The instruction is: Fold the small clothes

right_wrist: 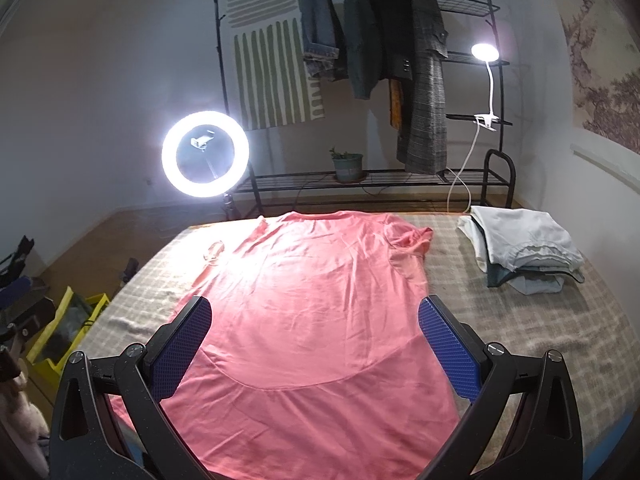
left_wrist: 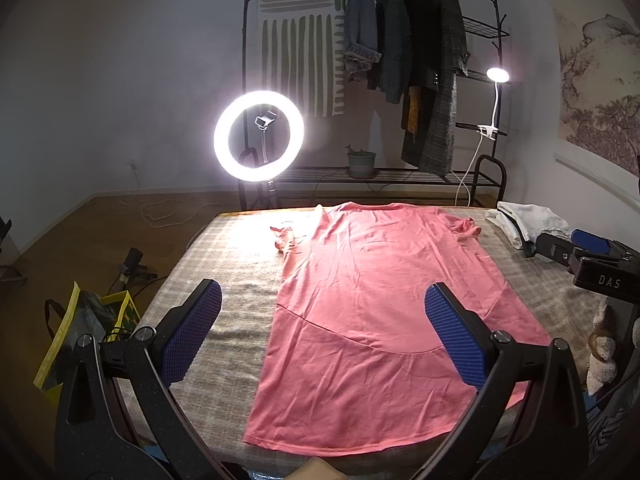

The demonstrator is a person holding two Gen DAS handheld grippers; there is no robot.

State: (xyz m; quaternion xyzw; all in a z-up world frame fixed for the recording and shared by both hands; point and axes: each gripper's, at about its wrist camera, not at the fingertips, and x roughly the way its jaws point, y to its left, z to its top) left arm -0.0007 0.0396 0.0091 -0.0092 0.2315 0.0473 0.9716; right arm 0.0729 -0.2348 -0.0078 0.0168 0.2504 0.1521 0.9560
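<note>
A pink T-shirt point(left_wrist: 372, 308) lies spread flat on the plaid-covered table point(left_wrist: 224, 276), hem toward me, both short sleeves bunched at the far corners. My left gripper point(left_wrist: 324, 300) hovers open above the shirt's near half, blue pads wide apart, nothing between them. The same pink T-shirt point(right_wrist: 316, 320) fills the middle of the right wrist view, and my right gripper point(right_wrist: 316, 318) is open above it, holding nothing. The right gripper's black body point(left_wrist: 592, 260) also shows at the right edge of the left wrist view.
A pile of folded pale clothes point(right_wrist: 524, 244) sits at the table's far right. Behind the table stand a lit ring light point(left_wrist: 259, 136), a black clothes rack point(left_wrist: 400, 60) with hung jackets, and a clip lamp point(left_wrist: 497, 76). A yellow bag point(left_wrist: 84, 328) sits on the floor to the left.
</note>
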